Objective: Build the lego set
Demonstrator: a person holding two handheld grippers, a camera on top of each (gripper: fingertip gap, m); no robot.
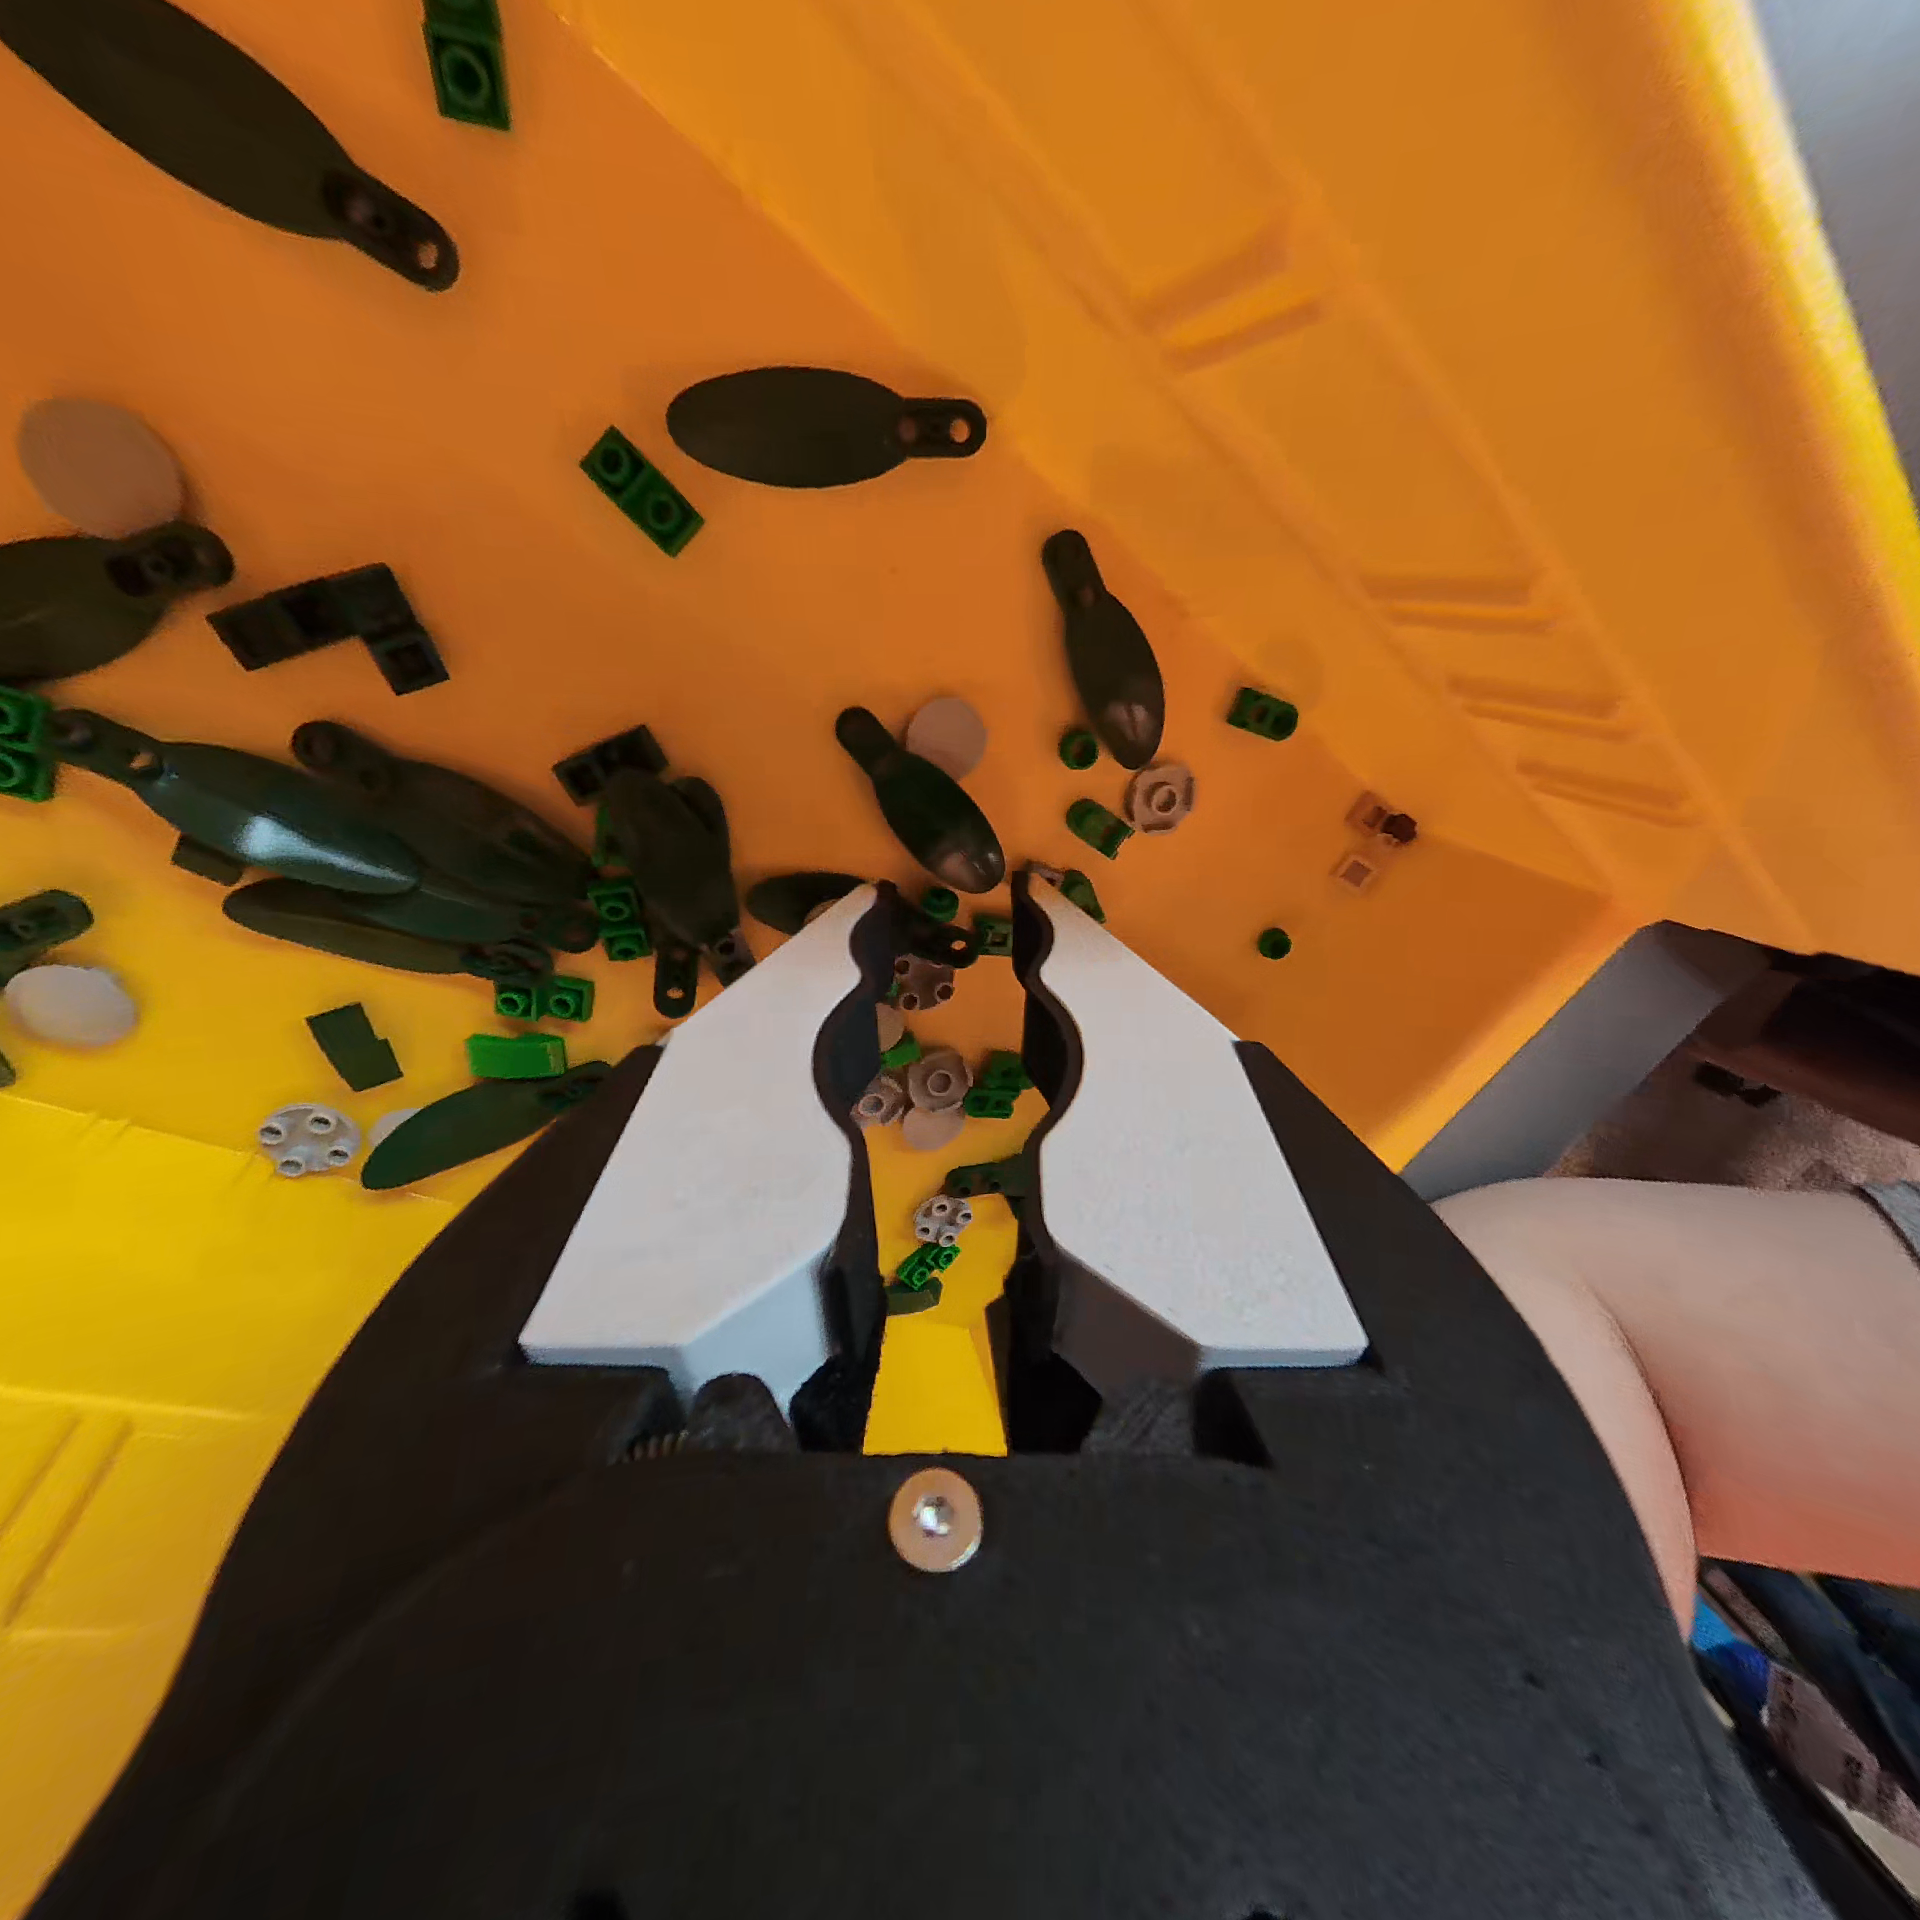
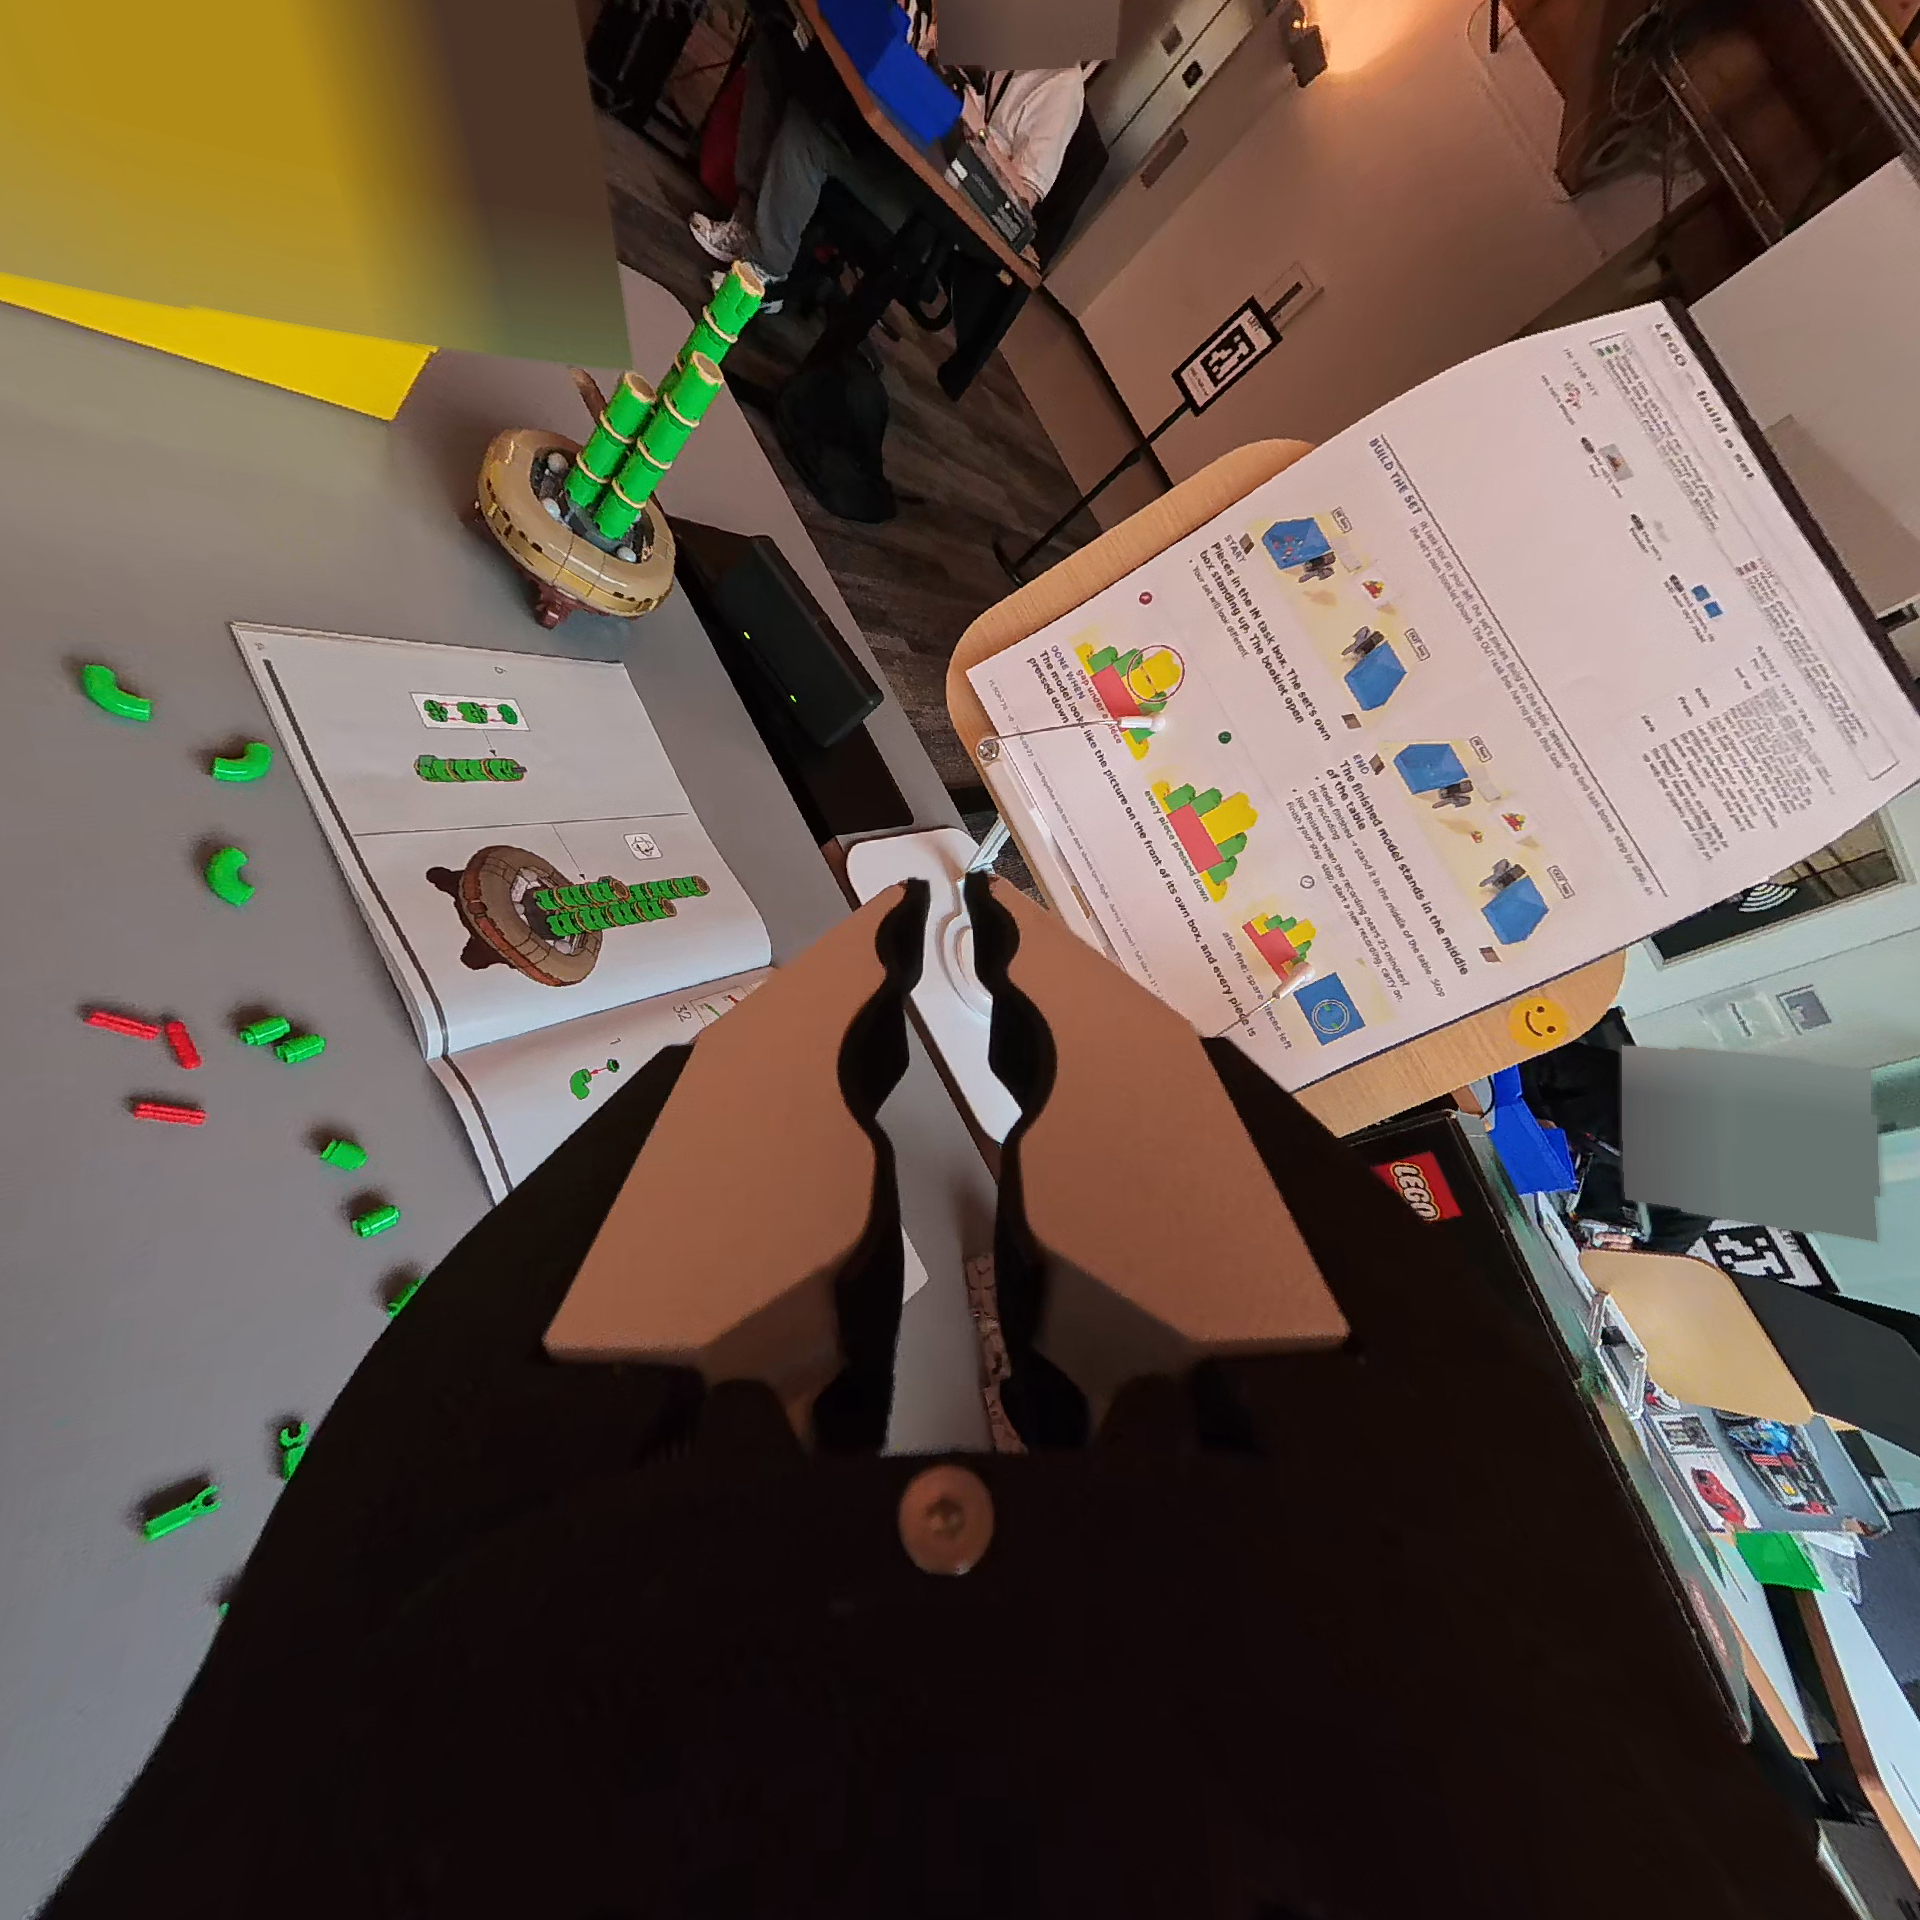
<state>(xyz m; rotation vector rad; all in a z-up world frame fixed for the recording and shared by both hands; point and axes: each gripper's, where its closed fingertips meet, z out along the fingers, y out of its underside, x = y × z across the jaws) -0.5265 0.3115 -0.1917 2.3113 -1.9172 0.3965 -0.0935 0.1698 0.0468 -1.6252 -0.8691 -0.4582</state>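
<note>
Left gripper [image 1: 951, 894] hovering inside yellow bin [image 1: 1143, 312] over leaf pieces [image 1: 920, 800], fingers apart; right gripper [image 2: 943, 894] idling over desk [image 2: 156, 1247], fingers apart, empty.

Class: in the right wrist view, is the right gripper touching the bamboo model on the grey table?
Apart. The right wrist view shows the right gripper with its jaws slightly parted and nothing between them, separated from the bamboo model by the open booklet and bare table.

Black claw [image 1: 951, 894], white wavy fingers [image 1: 727, 1143]
</note>
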